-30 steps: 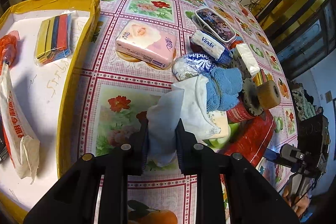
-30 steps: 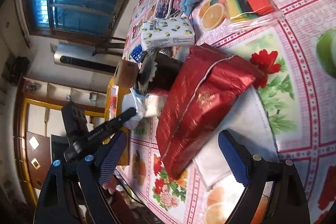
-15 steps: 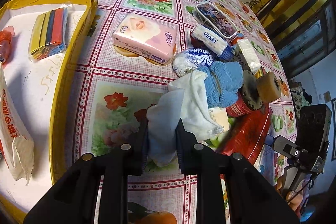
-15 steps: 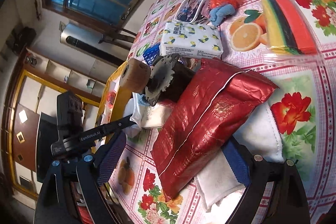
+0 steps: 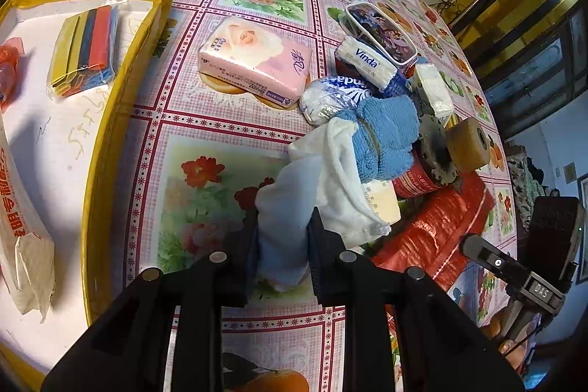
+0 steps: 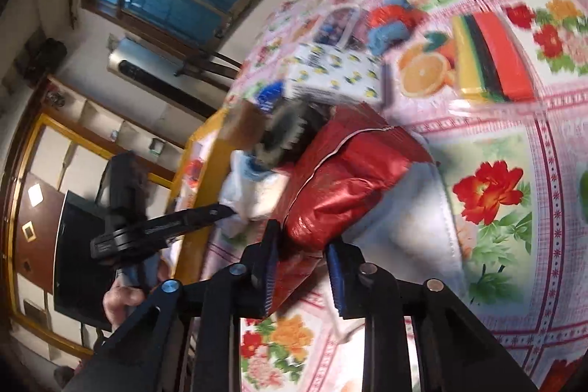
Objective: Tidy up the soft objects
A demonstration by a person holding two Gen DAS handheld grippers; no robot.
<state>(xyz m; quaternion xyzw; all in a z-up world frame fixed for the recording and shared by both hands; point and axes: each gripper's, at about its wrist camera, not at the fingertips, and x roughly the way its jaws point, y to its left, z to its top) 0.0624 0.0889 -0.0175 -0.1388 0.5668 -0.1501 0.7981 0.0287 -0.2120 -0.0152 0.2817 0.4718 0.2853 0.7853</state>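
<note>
Claws (image 5: 283, 234) pinching white cloth (image 5: 327, 171), red bag (image 6: 341, 179).

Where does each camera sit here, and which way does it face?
Left wrist: rides the left gripper, looking forward across the floral tablecloth toward the yellow-rimmed tray; its black fingers clamp a white cloth.
Right wrist: rides the right gripper, facing the window; its fingers close on a shiny red foil bag, and a hand shows.
Shared: the red bag, the white cloth, and each other's gripper.
</note>
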